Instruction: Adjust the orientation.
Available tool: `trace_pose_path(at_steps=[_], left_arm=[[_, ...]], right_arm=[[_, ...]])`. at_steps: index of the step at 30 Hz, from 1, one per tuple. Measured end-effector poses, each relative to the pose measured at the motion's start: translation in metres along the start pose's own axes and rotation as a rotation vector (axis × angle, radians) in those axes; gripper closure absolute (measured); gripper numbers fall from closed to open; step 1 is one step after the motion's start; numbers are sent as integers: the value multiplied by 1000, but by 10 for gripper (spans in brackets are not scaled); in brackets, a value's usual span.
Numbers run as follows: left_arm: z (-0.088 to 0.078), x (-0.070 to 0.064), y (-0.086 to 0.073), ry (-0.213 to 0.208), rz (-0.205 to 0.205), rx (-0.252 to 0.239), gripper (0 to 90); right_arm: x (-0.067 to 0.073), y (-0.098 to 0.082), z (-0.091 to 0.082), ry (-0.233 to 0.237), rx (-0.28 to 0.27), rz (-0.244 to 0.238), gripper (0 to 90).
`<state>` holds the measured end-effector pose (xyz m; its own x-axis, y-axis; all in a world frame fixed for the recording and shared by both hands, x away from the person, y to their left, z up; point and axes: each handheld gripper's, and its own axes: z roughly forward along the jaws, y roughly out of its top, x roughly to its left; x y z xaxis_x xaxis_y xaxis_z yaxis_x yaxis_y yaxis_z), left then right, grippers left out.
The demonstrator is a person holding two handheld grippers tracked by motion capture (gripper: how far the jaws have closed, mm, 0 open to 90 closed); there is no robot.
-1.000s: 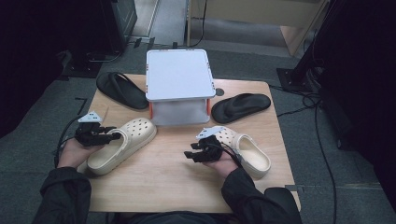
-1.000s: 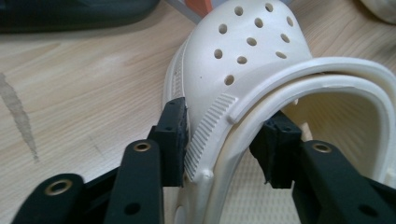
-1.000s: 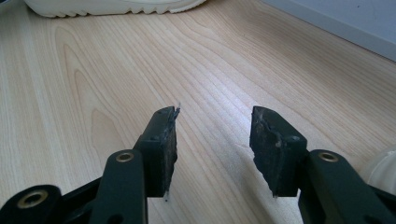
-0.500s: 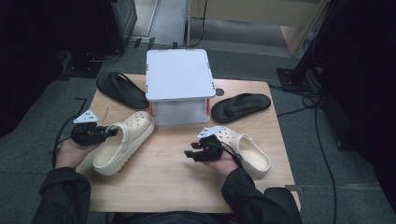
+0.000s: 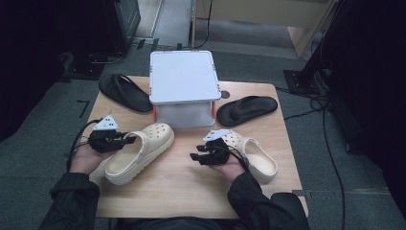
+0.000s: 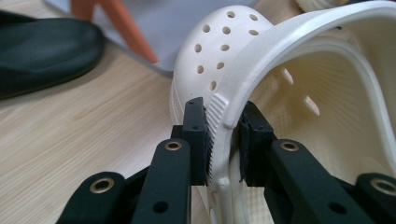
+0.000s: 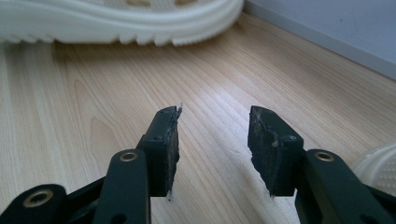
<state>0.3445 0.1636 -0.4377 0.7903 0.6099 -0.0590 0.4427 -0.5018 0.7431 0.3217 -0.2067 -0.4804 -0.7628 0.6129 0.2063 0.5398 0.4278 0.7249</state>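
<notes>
Cream clog wall pinched between left tongs pads up close.

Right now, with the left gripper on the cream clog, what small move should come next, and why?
Probably lift the clog a little and carry it toward the white box. The left gripper has just closed on the clog's side wall, one pad outside and one inside, so the hold looks firm. The right gripper stands open over bare table, holding nothing.

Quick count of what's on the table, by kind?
Cream clogs: 2
Black sandals: 2
White box: 1
Total: 5
</notes>
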Motion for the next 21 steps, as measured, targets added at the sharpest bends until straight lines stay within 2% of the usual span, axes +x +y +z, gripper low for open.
trace_pose_path(at_steps=[8,11,14,16,21], left_arm=[[22,-23,13,-70,33,22,761],[28,-30,16,-91,30,28,760],[33,-35,19,-108,19,27,758],[35,-38,20,-118,31,32,755],[37,-40,20,-149,17,24,743]], right_arm=[[4,0,-1,-10,-29,-12,583],[6,0,-1,-11,-38,-20,618],[8,-1,0,-9,-49,-19,643],[9,-1,1,-6,-47,-15,660],[9,-2,8,-14,-41,-15,686]])
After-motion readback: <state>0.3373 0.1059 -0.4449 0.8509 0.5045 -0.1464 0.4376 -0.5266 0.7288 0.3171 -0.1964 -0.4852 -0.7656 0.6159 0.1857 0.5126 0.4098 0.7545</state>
